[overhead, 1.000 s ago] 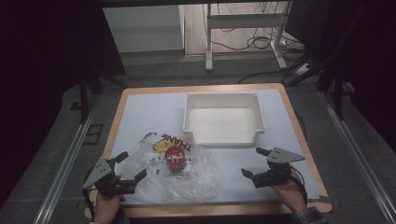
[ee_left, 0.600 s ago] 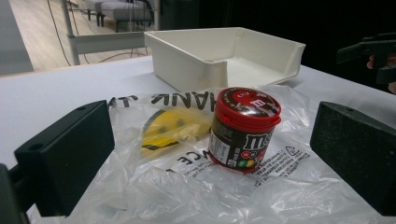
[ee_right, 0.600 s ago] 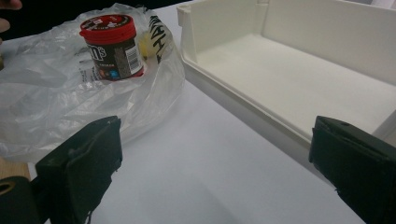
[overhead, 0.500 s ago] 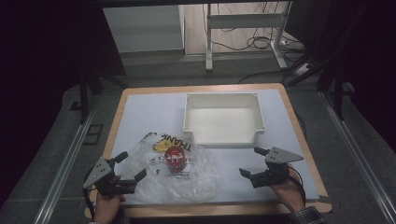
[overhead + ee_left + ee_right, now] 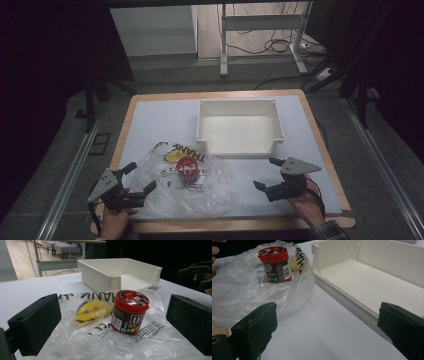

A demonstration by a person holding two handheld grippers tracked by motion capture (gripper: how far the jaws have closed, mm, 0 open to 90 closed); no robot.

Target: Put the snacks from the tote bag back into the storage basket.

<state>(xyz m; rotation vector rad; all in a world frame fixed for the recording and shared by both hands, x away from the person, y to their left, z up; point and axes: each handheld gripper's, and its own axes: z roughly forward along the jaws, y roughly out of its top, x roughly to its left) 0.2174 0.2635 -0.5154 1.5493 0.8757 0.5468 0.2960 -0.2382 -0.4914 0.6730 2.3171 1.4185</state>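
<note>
A dark candy jar (image 5: 187, 170) with a red lid stands upright on a crumpled clear plastic bag (image 5: 205, 192) printed with black letters and a yellow face. In the high view my left gripper (image 5: 140, 177) is open at the bag's left edge, and my right gripper (image 5: 265, 173) is open just right of the bag. In the left gripper view the jar (image 5: 129, 312) stands ahead between the spread jaws on the bag (image 5: 100, 345). In the right gripper view the jar (image 5: 274, 265) and bag (image 5: 239, 297) lie far left, ahead of the empty, open right gripper (image 5: 327, 327).
An empty white tray (image 5: 237, 104) sits behind the bag at the table's middle right; its wall (image 5: 100, 277) is beyond the jar, and its rim (image 5: 342, 296) is close ahead of my right gripper. White table (image 5: 160, 120) has a wooden rim. Floor rails run along both sides.
My right gripper has edged slightly left toward the bag. The left gripper, jar and bag have stayed put.
</note>
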